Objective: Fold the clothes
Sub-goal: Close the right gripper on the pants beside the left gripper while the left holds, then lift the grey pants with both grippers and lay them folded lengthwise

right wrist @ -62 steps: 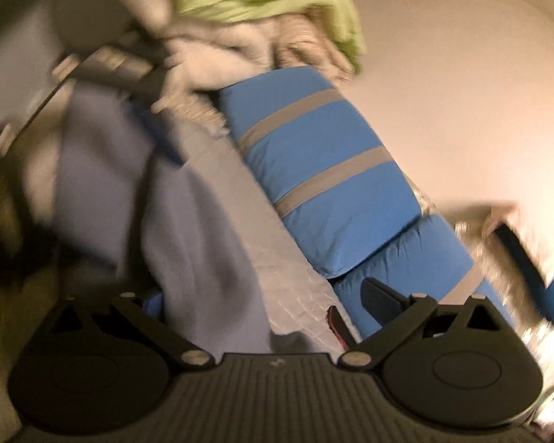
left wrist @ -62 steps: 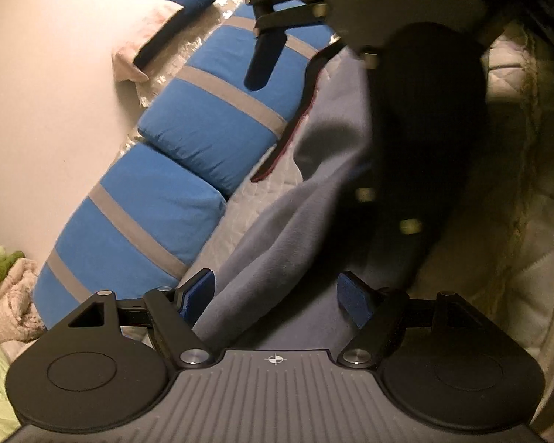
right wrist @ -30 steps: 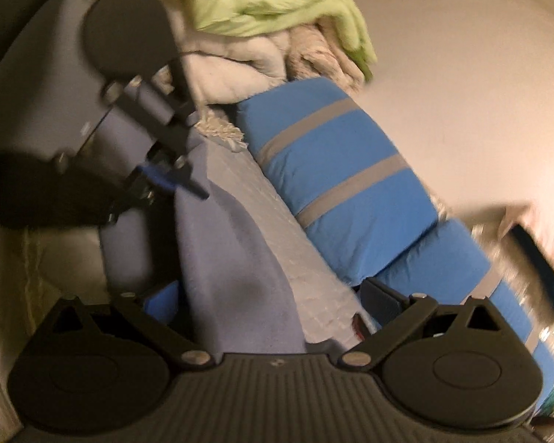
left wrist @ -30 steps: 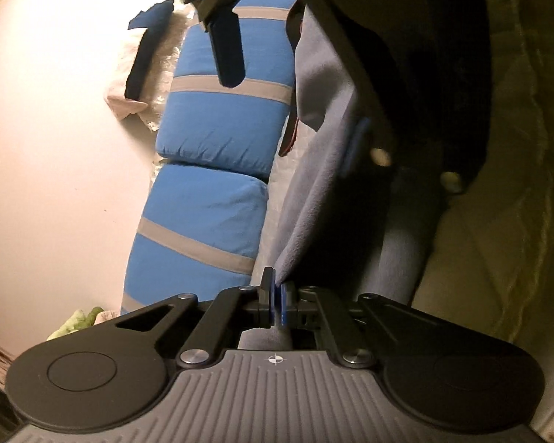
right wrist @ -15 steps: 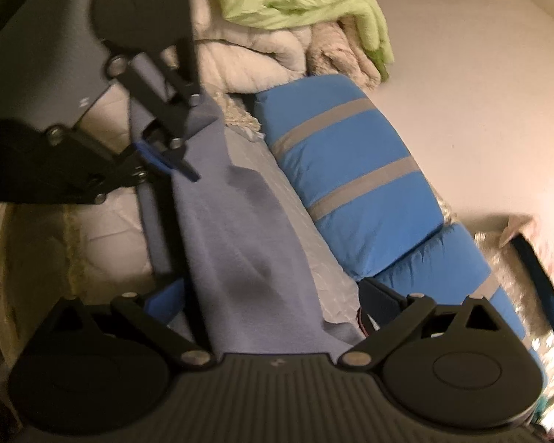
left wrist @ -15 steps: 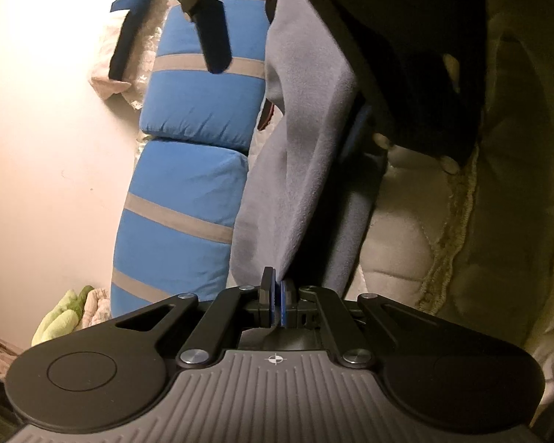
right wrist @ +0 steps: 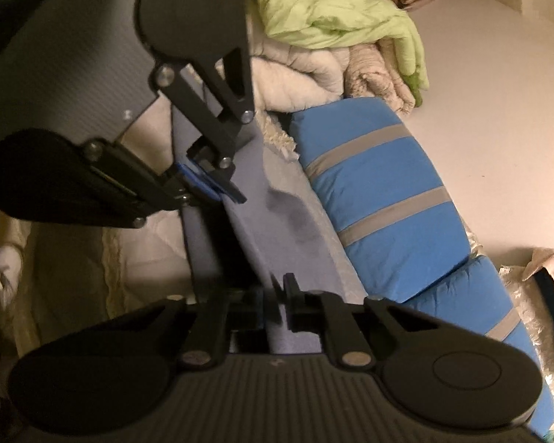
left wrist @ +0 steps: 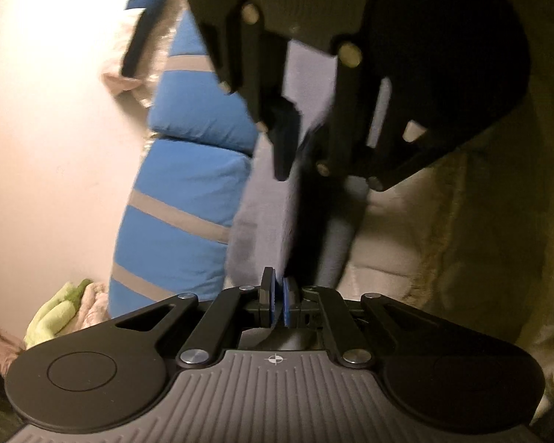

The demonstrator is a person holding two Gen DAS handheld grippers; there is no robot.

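The left gripper (left wrist: 277, 304) has its blue pads pressed together on an edge of the grey-blue garment (left wrist: 262, 221), and the right gripper (right wrist: 281, 301) is likewise pinched shut on the cloth's other end. Seen from the right wrist view, the garment (right wrist: 277, 229) runs as a taut band from the right gripper up to the left gripper (right wrist: 207, 184), held up off the quilted mattress (right wrist: 74, 258). To its right lie the blue pillows with grey stripes (right wrist: 380, 188); farther off sits a heap of bedding topped by a green blanket (right wrist: 336, 18).

The fabric looks soft and brushed, like fleece: light, limp, with no stiffness of its own. It sags wherever it is not pulled tight, and a lower layer hangs in shadow beneath the stretched edge. It is not fragile, and its nap should give the pads good friction, so slipping seems unlikely unless the pull turns sharp. The best hold is at corners or along a hem, where the layers are thickest. Both pinches appear to sit on such an edge, though exactly which part of the garment cannot be told.
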